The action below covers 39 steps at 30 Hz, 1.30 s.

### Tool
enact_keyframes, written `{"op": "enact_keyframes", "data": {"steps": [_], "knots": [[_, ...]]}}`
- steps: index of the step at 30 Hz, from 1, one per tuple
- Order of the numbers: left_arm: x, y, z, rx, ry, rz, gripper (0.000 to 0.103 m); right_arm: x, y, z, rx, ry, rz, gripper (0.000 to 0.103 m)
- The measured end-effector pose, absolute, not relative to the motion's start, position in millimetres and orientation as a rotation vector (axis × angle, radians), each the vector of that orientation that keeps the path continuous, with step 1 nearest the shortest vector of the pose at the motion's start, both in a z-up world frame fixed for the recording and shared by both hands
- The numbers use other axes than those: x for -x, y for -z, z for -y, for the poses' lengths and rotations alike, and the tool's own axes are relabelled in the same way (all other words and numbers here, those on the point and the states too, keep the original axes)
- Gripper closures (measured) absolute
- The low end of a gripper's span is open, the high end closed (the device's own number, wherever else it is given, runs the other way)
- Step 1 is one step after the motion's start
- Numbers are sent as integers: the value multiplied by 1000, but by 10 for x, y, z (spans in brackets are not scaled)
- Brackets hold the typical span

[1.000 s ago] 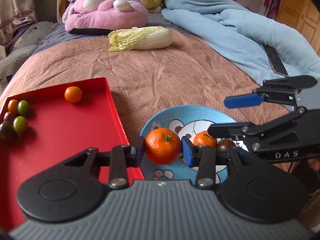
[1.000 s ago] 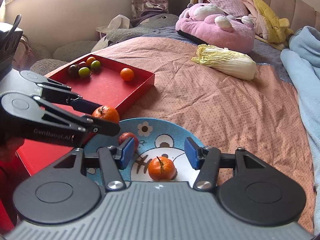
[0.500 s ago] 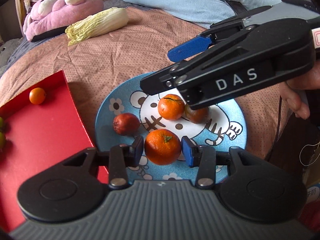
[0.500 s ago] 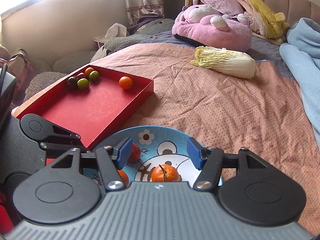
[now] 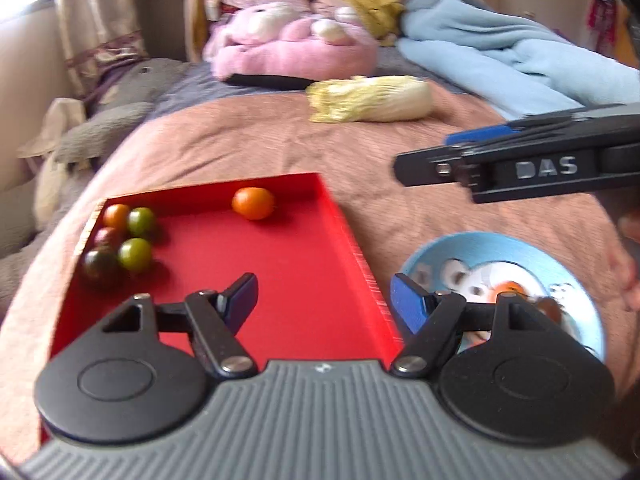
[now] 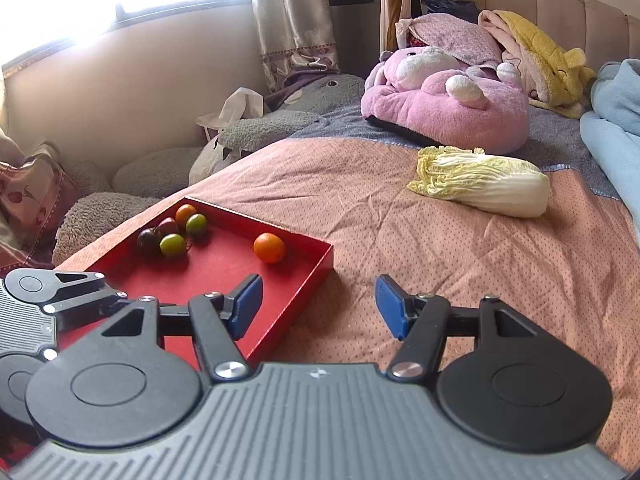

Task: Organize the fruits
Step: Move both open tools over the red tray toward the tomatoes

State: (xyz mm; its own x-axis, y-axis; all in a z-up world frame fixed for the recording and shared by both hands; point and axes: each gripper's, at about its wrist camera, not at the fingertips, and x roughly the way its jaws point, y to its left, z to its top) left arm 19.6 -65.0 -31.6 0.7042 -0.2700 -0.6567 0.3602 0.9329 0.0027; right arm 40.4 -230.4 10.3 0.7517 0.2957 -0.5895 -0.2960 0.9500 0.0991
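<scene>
In the left wrist view, the left gripper (image 5: 324, 300) has just been opening; its jaws gape wide with nothing between them, over the red tray (image 5: 280, 280). A blue plate (image 5: 576, 276) with mandarins lies right of the tray; small tomatoes (image 5: 136, 254) sit in its far left corner.

In the right wrist view, the right gripper (image 6: 318, 306) has just been opening, its jaws wide and empty above the bedspread (image 6: 440, 248), the tray's near right corner below them
</scene>
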Motion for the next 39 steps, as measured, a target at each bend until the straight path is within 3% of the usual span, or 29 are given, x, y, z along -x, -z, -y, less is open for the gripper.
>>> {"op": "enact_keyframes", "data": {"steps": [9,22,30,39], "knots": [[-611,463,217,-277,-92,-651,29,-716,12,1865,32,-402,-655,35],[-921,629,100,-238,-106,-760,34,-982,200,1533,52,-447,-699,35],[-755,491,269,-214,0,-682,33,-1066,234,1582,39,-429,-704,35],[-926,465,-247,80,-121,-781,37,-1069,340,1277,116,-529,-746,36]]}}
